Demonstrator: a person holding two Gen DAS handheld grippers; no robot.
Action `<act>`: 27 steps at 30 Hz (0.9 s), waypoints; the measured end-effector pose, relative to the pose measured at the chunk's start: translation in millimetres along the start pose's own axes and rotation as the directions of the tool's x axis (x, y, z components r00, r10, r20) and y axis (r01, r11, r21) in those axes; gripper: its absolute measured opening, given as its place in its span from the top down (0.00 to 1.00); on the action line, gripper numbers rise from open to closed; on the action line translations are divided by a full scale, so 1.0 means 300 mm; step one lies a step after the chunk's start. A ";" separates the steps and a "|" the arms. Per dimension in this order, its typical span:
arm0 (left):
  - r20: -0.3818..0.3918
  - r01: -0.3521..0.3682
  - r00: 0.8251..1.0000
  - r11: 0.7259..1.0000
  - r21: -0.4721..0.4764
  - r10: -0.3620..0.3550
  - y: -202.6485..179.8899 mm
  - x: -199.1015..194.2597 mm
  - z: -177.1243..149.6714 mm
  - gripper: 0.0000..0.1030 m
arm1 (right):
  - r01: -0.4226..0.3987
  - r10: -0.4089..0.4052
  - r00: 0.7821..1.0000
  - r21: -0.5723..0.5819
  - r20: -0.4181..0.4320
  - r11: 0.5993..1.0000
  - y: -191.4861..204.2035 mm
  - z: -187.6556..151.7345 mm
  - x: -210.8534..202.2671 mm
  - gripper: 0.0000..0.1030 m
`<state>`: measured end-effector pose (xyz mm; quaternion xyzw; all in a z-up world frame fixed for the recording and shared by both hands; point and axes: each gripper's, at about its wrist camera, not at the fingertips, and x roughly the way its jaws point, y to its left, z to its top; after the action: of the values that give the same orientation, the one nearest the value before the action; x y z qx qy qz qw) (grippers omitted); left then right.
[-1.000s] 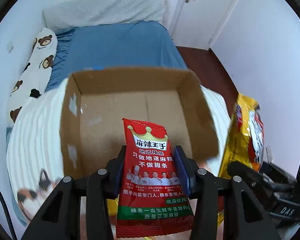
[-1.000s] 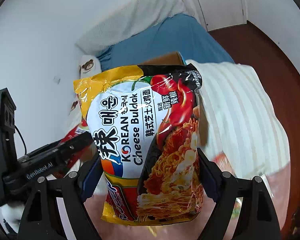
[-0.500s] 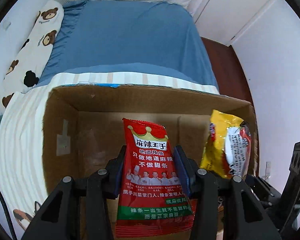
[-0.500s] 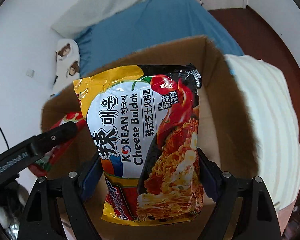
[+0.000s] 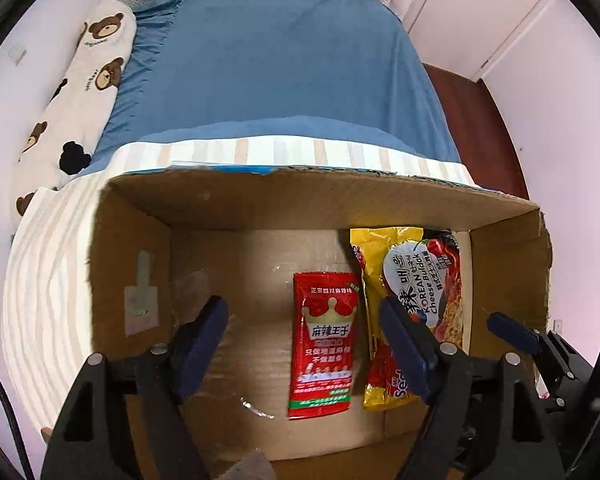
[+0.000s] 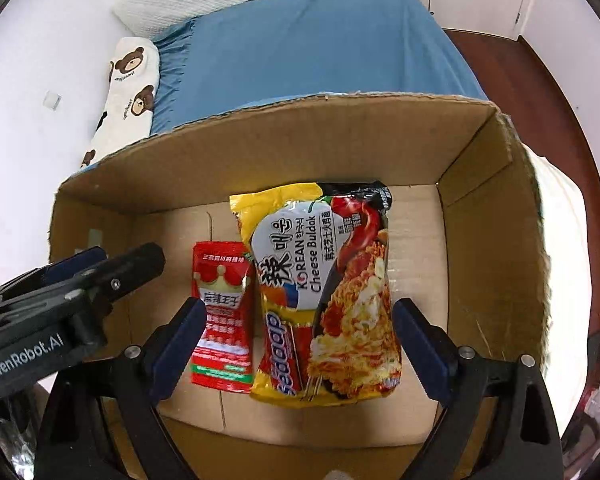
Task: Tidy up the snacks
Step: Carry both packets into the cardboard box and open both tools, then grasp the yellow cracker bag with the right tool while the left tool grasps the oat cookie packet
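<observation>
Now both packets lie flat, side by side on cardboard box [image 6: 284, 148] floor: red spicy-strip packet [image 5: 325, 340] left of yellow noodle packet [image 6: 324, 292]; left gripper [image 5: 306, 344] and right gripper [image 6: 300, 348] jaws opening, gripping nothing, letting snacks settle neatly

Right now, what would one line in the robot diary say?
left claw: opening, empty | right claw: opening, empty | red snack packet, noodle packet: side by side in cardboard box
</observation>
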<state>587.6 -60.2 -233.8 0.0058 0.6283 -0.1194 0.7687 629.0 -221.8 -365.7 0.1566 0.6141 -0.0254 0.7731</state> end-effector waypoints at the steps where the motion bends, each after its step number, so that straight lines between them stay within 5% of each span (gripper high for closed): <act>1: 0.009 -0.002 1.000 1.000 -0.001 0.002 0.000 -0.018 -0.008 0.25 | 0.001 -0.001 1.000 0.001 0.009 1.000 -0.002 -0.006 -0.011 0.07; 8: 0.118 -0.046 0.992 0.999 0.004 0.045 -0.007 -0.162 -0.123 0.25 | 0.016 -0.015 0.997 -0.013 0.078 1.000 0.013 -0.121 -0.161 0.07; 16: 0.253 -0.097 0.963 0.995 0.016 0.090 -0.032 -0.351 -0.309 0.25 | 0.035 -0.025 0.981 -0.047 0.191 0.998 0.012 -0.304 -0.386 0.07; 27: 0.307 -0.071 0.949 0.997 0.006 0.065 -0.048 -0.482 -0.479 0.25 | 0.026 -0.002 0.961 -0.082 0.276 0.996 0.033 -0.490 -0.570 0.07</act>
<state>419.8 -25.8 -122.0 0.0155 0.4998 -0.0977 0.8605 451.0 -198.2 -228.8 0.1141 0.5021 -0.0263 0.8569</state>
